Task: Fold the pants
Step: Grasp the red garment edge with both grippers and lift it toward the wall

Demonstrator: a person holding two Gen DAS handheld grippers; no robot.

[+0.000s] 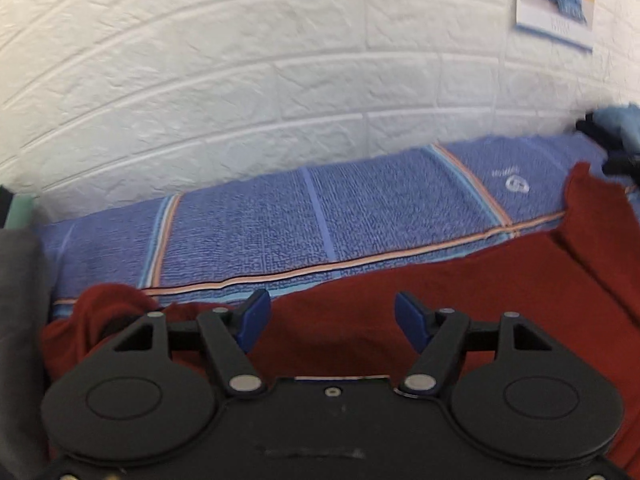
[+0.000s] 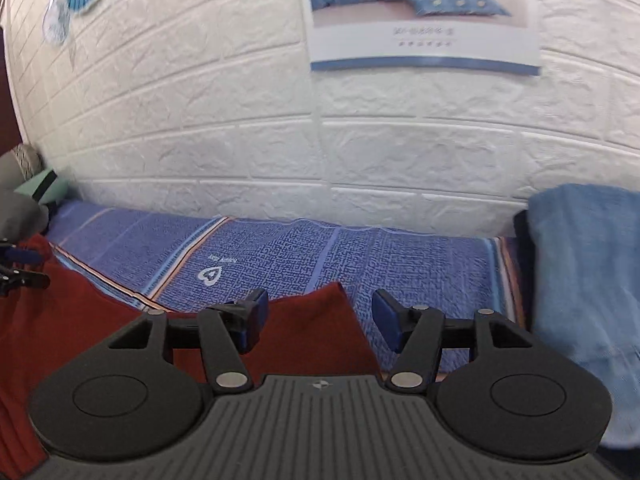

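Observation:
Dark red pants [image 1: 460, 304] lie spread on a blue striped bed sheet [image 1: 304, 220]. In the left wrist view my left gripper [image 1: 332, 320] hangs open just above the red cloth, nothing between its blue pads; a bunched red end [image 1: 104, 312] lies at its left. In the right wrist view the pants [image 2: 308, 332] end in a corner under my right gripper [image 2: 320, 320], which is open and empty. The left gripper [image 2: 20, 268] shows at the far left edge of that view, over the red cloth.
A white brick-pattern wall [image 2: 360, 140] runs behind the bed, with a poster [image 2: 424, 16] on it. A folded light blue cloth [image 2: 588, 300] lies at the right. Grey fabric [image 1: 20, 320] and a green item [image 2: 44, 188] sit at the left end.

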